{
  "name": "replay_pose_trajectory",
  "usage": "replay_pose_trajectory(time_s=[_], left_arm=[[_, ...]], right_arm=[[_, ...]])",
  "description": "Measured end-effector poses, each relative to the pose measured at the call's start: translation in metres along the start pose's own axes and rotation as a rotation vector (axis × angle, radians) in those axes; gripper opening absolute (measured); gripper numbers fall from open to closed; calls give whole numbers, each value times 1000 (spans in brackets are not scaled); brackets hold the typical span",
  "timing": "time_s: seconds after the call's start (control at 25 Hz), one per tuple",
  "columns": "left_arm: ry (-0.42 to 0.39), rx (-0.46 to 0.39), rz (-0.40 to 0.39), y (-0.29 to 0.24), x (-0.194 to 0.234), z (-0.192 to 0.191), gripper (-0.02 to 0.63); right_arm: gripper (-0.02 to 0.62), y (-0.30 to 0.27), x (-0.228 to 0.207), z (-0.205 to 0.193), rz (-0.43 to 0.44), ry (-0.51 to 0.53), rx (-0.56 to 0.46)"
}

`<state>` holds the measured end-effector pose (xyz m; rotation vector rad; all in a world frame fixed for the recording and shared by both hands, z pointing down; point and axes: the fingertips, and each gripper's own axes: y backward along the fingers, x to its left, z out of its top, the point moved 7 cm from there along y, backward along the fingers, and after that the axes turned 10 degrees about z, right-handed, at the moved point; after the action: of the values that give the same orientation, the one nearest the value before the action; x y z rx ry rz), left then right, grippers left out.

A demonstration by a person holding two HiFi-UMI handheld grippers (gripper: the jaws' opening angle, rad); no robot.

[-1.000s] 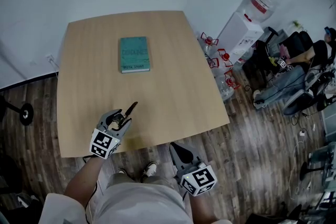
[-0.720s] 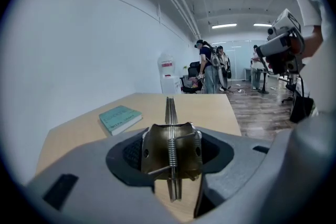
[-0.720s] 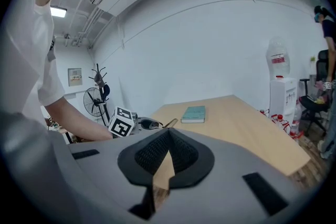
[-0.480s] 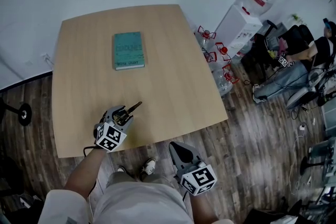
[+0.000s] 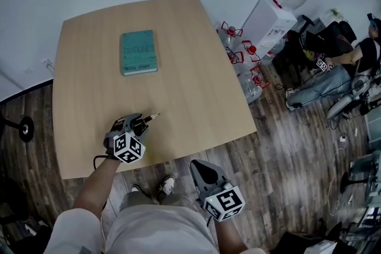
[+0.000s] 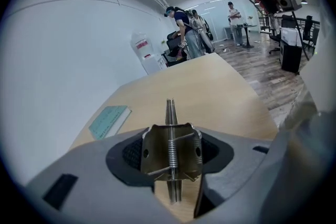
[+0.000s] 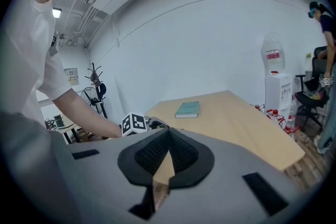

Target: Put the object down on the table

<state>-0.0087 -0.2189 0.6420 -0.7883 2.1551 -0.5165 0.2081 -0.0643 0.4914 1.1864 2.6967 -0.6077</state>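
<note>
My left gripper (image 5: 140,124) hovers low over the near left part of the wooden table (image 5: 196,86), shut on a metal spring clip (image 5: 152,117). In the left gripper view the clip (image 6: 157,150) sits upright between the pads, its thin prongs pointing out over the tabletop. A teal book (image 5: 139,52) lies flat toward the far side of the table. My right gripper (image 5: 205,172) hangs off the table's near edge, its jaws together with nothing in them; in its own view the right gripper (image 7: 165,160) looks across at the left marker cube (image 7: 134,124).
A water dispenser (image 5: 271,27) stands by the wall at the right, with several red-capped bottles (image 5: 241,65) on the floor beside it. People sit on chairs (image 5: 333,74) at far right. The person's shoes (image 5: 166,187) are under the table's near edge.
The left gripper has sunk toward the tabletop and rolled, so the clip now lies closer to level. The right gripper has hardly shifted.
</note>
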Motion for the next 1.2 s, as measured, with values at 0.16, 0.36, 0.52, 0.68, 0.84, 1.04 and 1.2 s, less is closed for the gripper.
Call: replay_pose_trajectory(time_s=[0.16, 0.36, 0.52, 0.68, 0.84, 1.04, 1.2], left_arm=[[-33, 26, 2, -12, 1, 5, 210], [-87, 57, -2, -28, 3, 8, 210], [-144, 76, 1, -41, 6, 14, 210], [-206, 107, -16, -55, 3, 12, 210], [-269, 129, -24, -64, -2, 11, 210], [-263, 144, -3, -77, 3, 16, 210], [-248, 151, -5, -86, 3, 17, 210]], right_arm=[[-3, 3, -7, -3, 1, -10, 6], [-3, 5, -13, -7, 3, -23, 13], [-3, 8, -18, -11, 1, -34, 14], [-3, 12, -24, -17, -7, -46, 20], [-3, 20, -29, -22, -15, -55, 30], [-3, 26, -36, -31, -17, -70, 38], [-3, 24, -38, -36, -7, -74, 43]])
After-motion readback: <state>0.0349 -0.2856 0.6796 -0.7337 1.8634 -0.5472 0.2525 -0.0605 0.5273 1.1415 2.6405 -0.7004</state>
